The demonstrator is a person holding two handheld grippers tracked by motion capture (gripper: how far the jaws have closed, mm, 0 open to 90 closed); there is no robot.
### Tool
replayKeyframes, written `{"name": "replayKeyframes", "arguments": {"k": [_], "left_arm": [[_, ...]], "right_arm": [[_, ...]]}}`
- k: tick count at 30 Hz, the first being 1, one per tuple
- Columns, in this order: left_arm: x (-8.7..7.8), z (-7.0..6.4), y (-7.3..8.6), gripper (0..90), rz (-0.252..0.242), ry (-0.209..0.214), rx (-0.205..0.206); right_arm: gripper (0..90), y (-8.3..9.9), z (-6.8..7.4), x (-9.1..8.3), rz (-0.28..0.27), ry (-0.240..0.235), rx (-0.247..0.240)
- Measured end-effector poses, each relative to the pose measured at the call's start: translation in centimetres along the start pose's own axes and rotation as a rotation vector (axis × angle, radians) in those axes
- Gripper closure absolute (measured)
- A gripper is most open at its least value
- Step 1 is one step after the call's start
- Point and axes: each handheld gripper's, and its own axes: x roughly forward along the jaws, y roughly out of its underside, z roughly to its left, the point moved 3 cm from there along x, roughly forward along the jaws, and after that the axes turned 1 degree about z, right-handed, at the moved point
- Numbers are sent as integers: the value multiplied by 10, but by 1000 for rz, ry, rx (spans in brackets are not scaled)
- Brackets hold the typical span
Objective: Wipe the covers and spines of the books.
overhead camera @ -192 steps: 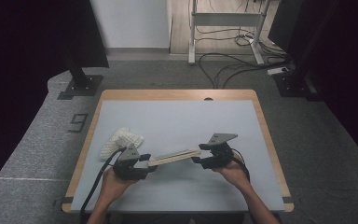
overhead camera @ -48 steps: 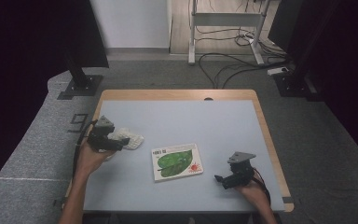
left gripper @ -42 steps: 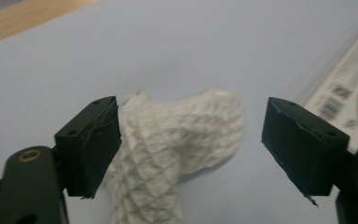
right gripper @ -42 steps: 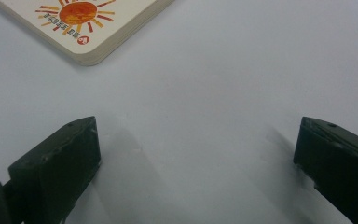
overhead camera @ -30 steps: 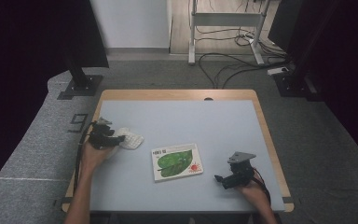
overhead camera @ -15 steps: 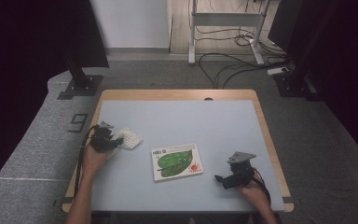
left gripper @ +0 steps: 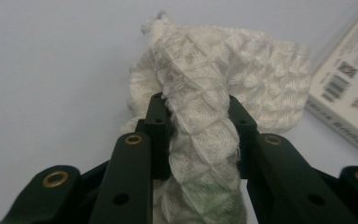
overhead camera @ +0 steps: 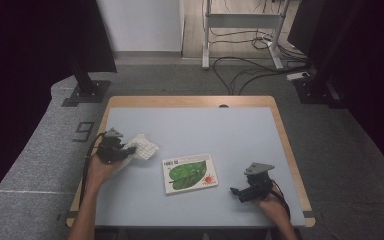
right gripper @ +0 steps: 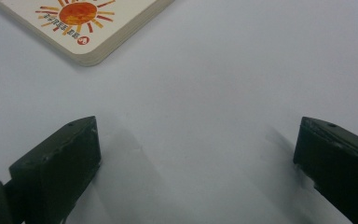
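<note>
The left claw [left gripper: 198, 140] gripped a bunched white cloth [left gripper: 214, 93] beside the book [overhead camera: 189, 173]; the right claw [right gripper: 196, 154] rested wide open, empty. Wiping the tabletop [overhead camera: 205, 130] likely followed.

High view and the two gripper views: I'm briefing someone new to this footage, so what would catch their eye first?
Probably the white waffle-textured cloth, bunched up and pinched between the jaws of the left gripper near the table's left edge. Next, the book with a green leaf and an orange sun on its cover, lying flat at mid-table. The right gripper rests open on the bare blue table, just right of the book.
</note>
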Motion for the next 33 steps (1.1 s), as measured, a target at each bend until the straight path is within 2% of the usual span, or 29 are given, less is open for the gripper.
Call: {"name": "replayKeyframes", "arguments": {"k": [3, 11, 24, 31, 33], "left_arm": [[-2, -11, -5, 679, 0, 16, 29], [-3, -32, -13, 678, -18, 69, 70], [12, -63, -19, 671, -9, 148, 105], [21, -83, -28, 667, 4, 161, 157], [25, -89, -30, 667, 8, 152, 173]], "right_arm": [[0, 0, 0, 0, -1, 0, 0], [0, 0, 0, 0, 0, 0, 0], [0, 0, 0, 0, 0, -1, 1], [0, 0, 0, 0, 0, -1, 0], [0, 0, 0, 0, 0, -1, 1]]}}
